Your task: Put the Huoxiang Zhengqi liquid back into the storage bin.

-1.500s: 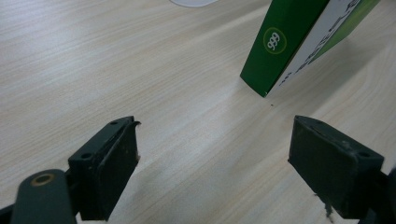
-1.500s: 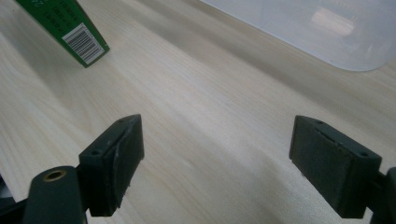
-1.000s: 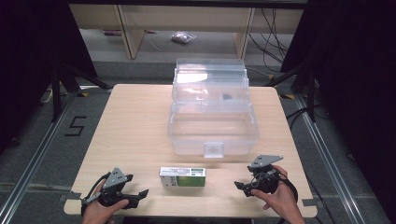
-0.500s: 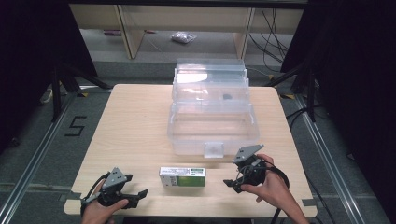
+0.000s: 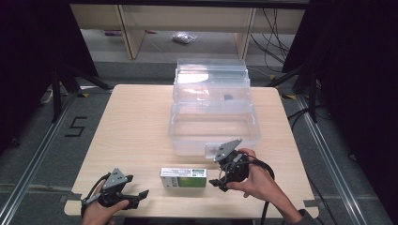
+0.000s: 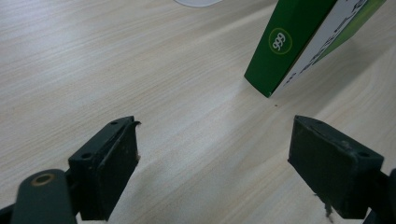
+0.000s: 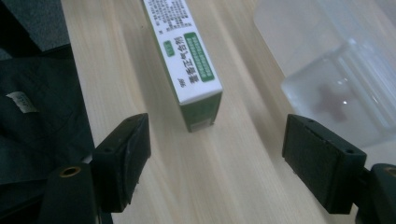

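Note:
A green and white carton lies flat near the table's front edge. My left gripper rests at the front left, pointing at the carton's left end, jaws open and empty. In the left gripper view the carton's green corner lies ahead of that gripper. My right gripper hovers just right of the carton, open. Its jaws have just been closing a little with nothing between them. In the right gripper view the carton's near end sits just ahead of the gap of this gripper, untouched by the pads.
A clear plastic box with its lid standing open sits at the middle back of the table. Its latch and front wall are close to the right gripper's right side. The table's front edge lies just behind both hands.
The right hand has moved left and up from the front right corner toward the carton's right end. The left gripper and the carton have not moved.

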The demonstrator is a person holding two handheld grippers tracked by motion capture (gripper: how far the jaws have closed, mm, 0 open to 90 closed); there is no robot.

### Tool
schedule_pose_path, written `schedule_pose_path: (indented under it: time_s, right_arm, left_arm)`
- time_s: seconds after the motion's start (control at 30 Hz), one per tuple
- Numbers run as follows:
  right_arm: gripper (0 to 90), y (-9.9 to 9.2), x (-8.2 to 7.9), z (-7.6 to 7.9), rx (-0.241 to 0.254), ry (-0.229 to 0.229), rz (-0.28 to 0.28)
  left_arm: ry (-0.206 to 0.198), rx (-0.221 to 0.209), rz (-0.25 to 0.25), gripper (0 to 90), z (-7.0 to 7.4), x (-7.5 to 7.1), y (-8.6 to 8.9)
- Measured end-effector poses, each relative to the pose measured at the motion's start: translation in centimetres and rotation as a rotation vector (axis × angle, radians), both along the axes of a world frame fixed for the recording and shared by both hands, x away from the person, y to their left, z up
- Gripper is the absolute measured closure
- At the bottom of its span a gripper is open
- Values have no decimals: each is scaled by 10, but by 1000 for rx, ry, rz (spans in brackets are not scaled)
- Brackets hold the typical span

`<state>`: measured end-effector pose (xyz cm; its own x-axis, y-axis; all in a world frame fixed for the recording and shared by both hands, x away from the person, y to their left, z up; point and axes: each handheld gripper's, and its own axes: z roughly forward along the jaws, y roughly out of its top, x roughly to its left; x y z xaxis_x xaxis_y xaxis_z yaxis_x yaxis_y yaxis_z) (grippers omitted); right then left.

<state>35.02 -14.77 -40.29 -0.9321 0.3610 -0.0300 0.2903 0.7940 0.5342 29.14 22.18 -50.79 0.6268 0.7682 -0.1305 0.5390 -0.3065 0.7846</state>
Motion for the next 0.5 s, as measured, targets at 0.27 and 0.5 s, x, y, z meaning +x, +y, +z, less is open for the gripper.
schedule_pose_path:
  time_s: [0.27,0.5]
  right_arm:
    - [258,23,3,3,-28,0,42]
    - [260,36,8,1,-11,-5,73]
  left_arm:
    - [-3,-12,3,152,0,0,0]
    - [-6,-16,5,152,0,0,0]
